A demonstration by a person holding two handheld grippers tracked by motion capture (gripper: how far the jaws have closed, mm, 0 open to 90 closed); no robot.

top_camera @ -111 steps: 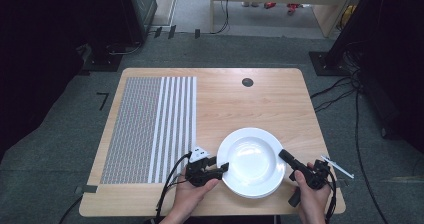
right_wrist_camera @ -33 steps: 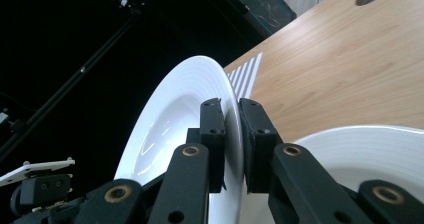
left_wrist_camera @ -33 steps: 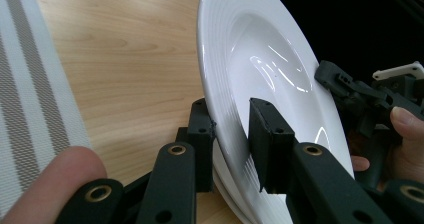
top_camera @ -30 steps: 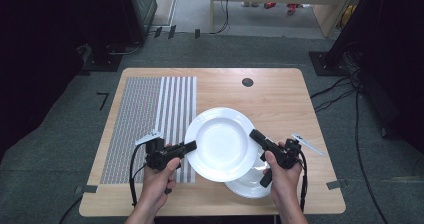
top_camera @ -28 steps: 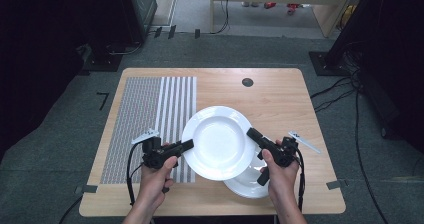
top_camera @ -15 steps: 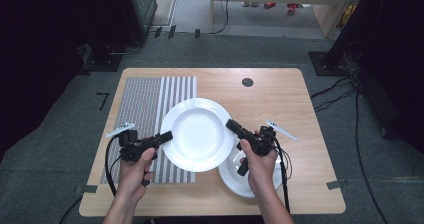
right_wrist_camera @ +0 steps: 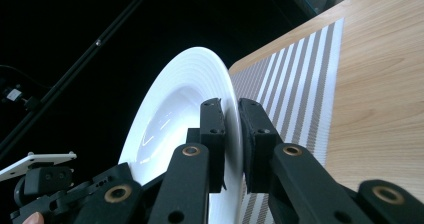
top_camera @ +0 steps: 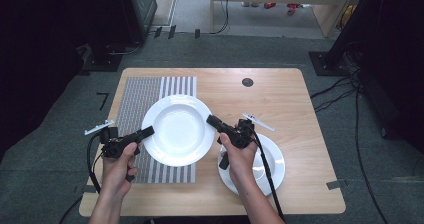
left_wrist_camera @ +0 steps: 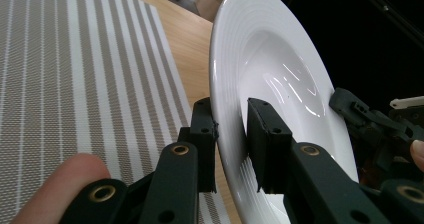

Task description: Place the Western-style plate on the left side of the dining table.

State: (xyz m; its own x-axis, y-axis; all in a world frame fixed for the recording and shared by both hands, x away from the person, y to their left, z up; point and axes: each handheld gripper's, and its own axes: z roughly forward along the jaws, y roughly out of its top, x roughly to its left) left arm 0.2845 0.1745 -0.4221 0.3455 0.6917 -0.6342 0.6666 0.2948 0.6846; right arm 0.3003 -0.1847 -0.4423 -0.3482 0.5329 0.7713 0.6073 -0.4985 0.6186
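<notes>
Plate [top_camera: 178,129] is up off the table, carried between both grippers, sitting over the right half of the striped mat [top_camera: 141,104]. That mat is the landmark for everything below.

Left gripper [top_camera: 148,132] pinches the plate's rim on the side over the mat's middle; left gripper view shows one jaw under the rim, the other pressed on the ribbed top face [left_wrist_camera: 235,84]. Right gripper [top_camera: 212,120] pinches the opposite rim, just off the mat's right edge; right gripper view has both jaws clamped on the thin rim [right_wrist_camera: 227,109], mat stripes [right_wrist_camera: 300,79] visible beyond. Both grips look firm, plate roughly level from the high view.

Second plate [top_camera: 272,166] sits flat on bare wood [top_camera: 280,99] well right of the mat, partly under the right hand [top_camera: 239,154]. Left hand [top_camera: 117,166] is at the mat's near-left corner. Small dark round hole [top_camera: 247,82] in the tabletop, right of the mat's far edge.

Progress, my read:
- Done: plate separated from the other one, lifted, and brought across to the mat.
- Left: lower it onto the mat, probably centre it a bit more to the left since it overhangs the right edge, then let both sets of jaws go and pull clear.
- Other plate untouched for now; may or may not be next.

Watch for: uneven release tipping the plate.
</notes>
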